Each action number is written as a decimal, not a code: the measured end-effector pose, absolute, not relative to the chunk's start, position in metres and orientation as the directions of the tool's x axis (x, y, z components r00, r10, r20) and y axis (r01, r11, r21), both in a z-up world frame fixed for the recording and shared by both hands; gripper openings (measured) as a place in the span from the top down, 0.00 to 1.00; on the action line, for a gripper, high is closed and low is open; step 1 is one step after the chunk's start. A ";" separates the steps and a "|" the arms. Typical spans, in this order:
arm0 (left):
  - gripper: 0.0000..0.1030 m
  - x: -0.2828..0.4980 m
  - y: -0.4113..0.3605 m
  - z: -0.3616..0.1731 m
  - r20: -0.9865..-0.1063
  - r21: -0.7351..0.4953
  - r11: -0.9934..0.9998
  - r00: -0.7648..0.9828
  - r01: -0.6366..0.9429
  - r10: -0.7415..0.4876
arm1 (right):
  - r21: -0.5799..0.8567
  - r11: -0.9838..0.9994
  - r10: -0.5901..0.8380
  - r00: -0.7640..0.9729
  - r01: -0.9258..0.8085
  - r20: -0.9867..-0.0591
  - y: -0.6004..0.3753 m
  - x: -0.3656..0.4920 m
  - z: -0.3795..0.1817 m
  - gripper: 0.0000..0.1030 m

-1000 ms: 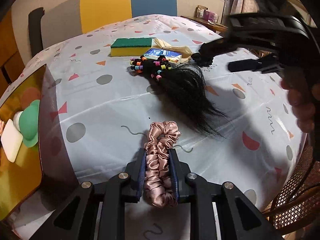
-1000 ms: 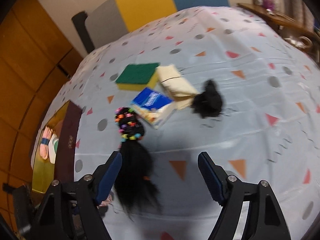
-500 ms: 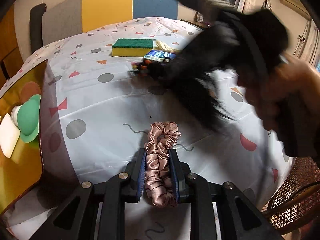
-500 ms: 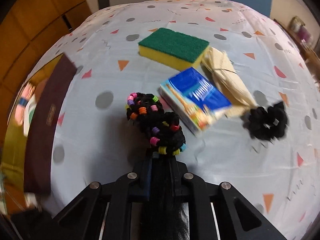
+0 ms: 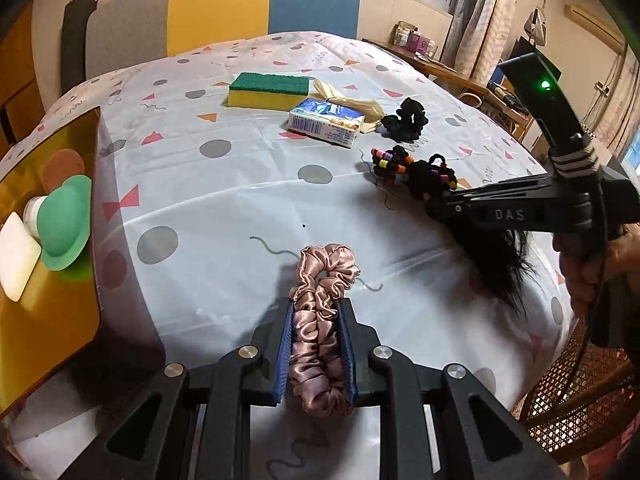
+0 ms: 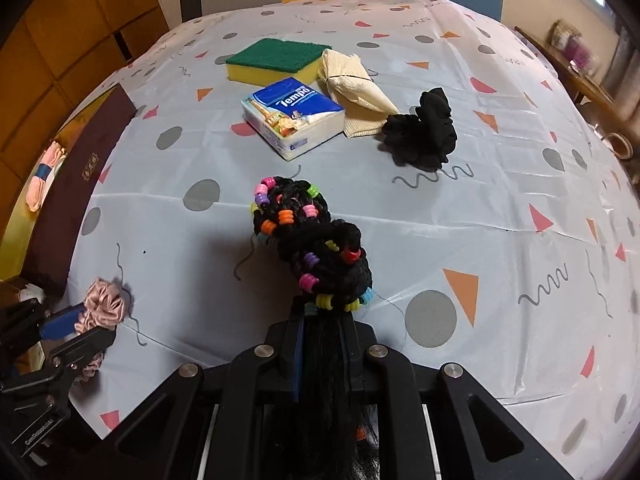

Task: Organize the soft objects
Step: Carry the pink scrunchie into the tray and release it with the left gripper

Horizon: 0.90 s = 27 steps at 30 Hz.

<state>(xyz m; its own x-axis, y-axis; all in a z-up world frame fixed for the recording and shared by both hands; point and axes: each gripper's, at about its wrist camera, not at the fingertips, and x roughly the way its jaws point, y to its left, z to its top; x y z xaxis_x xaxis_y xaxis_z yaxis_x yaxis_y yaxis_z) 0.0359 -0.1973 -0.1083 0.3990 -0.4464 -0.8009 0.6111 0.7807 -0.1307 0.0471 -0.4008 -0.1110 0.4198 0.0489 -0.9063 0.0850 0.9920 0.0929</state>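
My left gripper (image 5: 314,316) is shut on a pink satin scrunchie (image 5: 320,320), held just above the patterned tablecloth (image 5: 224,200); from the right wrist view the same scrunchie (image 6: 102,304) sits at the lower left. My right gripper (image 6: 322,320) is shut on a black hairpiece with coloured beads (image 6: 312,248), gripping it just behind the beaded braid; its loose hair hangs back under the gripper. From the left wrist view that hairpiece (image 5: 424,176) hangs lifted off the cloth at the right. A black scrunchie (image 6: 424,128) lies farther back.
A green-and-yellow sponge (image 6: 276,60), a blue tissue pack (image 6: 292,116) and a folded cream cloth (image 6: 352,88) lie at the table's far side. A gold-lined box (image 5: 48,240) at the left holds a green puff and a white block. A wicker chair (image 5: 580,400) stands at the right.
The right gripper came down over the hairpiece, shut on it behind the beads and lifted it to the right. The left gripper kept still with the pink scrunchie.
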 end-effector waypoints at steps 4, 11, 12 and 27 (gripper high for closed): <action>0.81 0.030 -0.194 -0.101 -0.789 -0.152 0.769 0.393 0.621 -0.473 | 0.140 0.985 0.084 0.425 0.102 -0.901 -0.407 0.043 -0.111 0.86; 0.81 0.021 -0.182 -0.075 -0.745 -0.199 0.750 0.400 0.631 -0.534 | 0.075 0.995 0.038 0.435 0.069 -0.900 -0.397 0.041 -0.111 0.86; 0.81 0.021 -0.181 -0.072 -0.740 -0.203 0.750 0.403 0.629 -0.538 | 0.058 0.997 0.026 0.438 0.060 -0.899 -0.394 0.041 -0.111 0.86; 0.81 0.034 -0.094 -0.001 -0.629 -0.265 0.842 0.577 0.471 -0.521 | -0.014 0.999 -0.028 0.452 0.034 -0.892 -0.386 0.040 -0.111 0.86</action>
<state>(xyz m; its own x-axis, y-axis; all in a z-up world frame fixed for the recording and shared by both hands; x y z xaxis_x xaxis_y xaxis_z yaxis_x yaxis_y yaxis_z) 0.0343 -0.0940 -0.0013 0.5768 -0.5207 -0.6294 0.4709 0.8415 -0.2648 0.0400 -0.3857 -0.1112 0.4519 -0.0280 -0.8917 0.0336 0.9993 -0.0144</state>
